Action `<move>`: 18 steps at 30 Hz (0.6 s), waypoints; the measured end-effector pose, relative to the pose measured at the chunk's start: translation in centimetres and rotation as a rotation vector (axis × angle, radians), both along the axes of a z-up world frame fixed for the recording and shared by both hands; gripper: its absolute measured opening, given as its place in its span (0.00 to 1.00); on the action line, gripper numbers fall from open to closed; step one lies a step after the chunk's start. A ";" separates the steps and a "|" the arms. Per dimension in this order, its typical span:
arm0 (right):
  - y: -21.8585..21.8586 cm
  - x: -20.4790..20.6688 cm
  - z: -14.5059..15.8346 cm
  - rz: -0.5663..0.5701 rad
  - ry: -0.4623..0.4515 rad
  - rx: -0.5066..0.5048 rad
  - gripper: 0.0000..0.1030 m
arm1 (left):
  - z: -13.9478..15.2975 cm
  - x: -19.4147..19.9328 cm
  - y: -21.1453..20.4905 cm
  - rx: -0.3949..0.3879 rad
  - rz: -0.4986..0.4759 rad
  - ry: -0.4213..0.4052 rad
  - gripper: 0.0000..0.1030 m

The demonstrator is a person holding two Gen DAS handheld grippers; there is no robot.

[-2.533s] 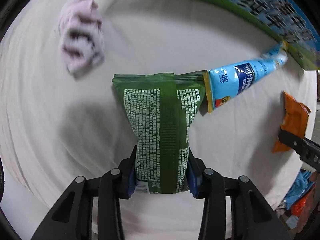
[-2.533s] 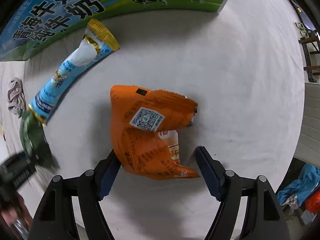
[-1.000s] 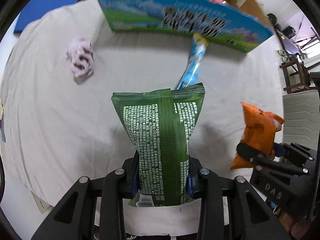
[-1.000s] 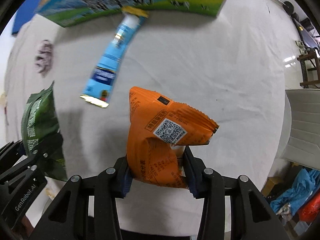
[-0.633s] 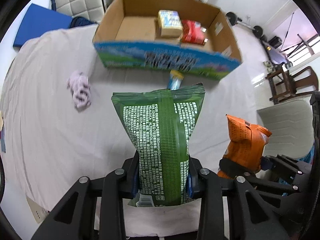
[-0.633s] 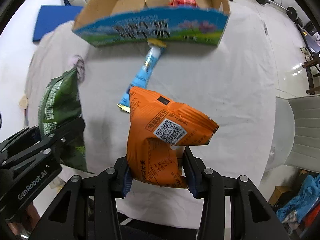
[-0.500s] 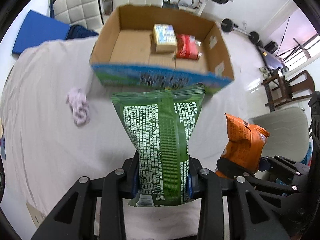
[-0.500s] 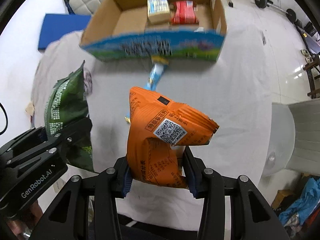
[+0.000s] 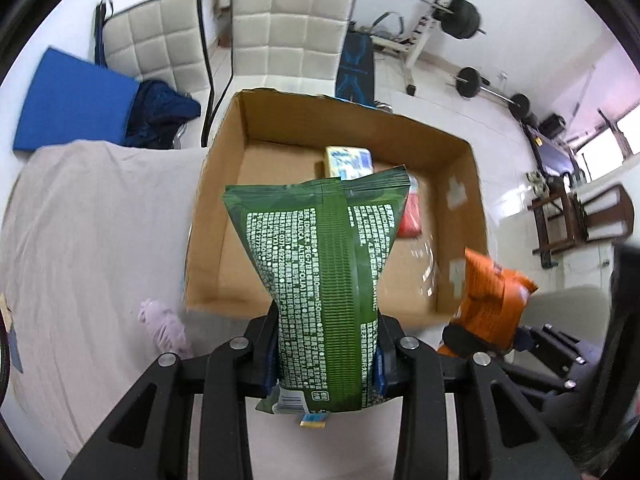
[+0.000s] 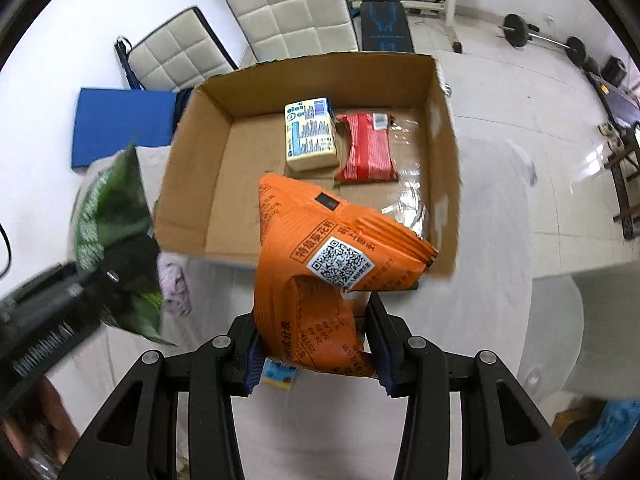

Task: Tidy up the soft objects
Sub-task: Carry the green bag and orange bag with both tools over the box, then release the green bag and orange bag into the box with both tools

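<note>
My left gripper (image 9: 326, 354) is shut on a green snack bag (image 9: 324, 272) and holds it upright, high above the table in front of the open cardboard box (image 9: 224, 152). My right gripper (image 10: 316, 350) is shut on an orange snack bag (image 10: 320, 276), also raised near the box's (image 10: 444, 120) front wall. The box holds a pale blue-labelled pack (image 10: 310, 140) and a red pack (image 10: 368, 154). The orange bag (image 9: 494, 298) shows at the right of the left wrist view, the green bag (image 10: 108, 216) at the left of the right wrist view.
A lilac crumpled cloth (image 9: 164, 326) lies on the white-covered table (image 9: 80, 220) left of the box front; it also shows in the right wrist view (image 10: 174, 282). Two white chairs (image 9: 288, 28), a blue mat (image 9: 76, 100) and gym weights (image 9: 460, 4) stand behind the table.
Both grippers have risen and tilted forward with their bags, so the box interior now fills the views. The blue tube pack has gone out of sight below the bags.
</note>
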State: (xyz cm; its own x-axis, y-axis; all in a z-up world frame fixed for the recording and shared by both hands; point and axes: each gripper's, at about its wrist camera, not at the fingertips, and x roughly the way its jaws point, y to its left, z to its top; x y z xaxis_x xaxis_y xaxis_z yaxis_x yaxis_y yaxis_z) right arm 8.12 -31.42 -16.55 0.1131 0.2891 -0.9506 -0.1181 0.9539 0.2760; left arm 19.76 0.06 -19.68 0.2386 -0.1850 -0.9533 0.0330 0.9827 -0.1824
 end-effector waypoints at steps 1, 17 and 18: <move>0.2 1.0 -0.5 0.019 0.008 -0.022 0.45 | -0.4 1.0 0.4 -0.010 0.016 0.013 0.31; 2.4 9.2 -10.9 0.283 0.155 -0.213 0.45 | -10.5 13.4 1.9 -0.022 0.112 0.216 0.31; 2.5 9.4 -11.4 0.286 0.162 -0.214 0.45 | -11.0 13.9 1.7 -0.013 0.107 0.223 0.31</move>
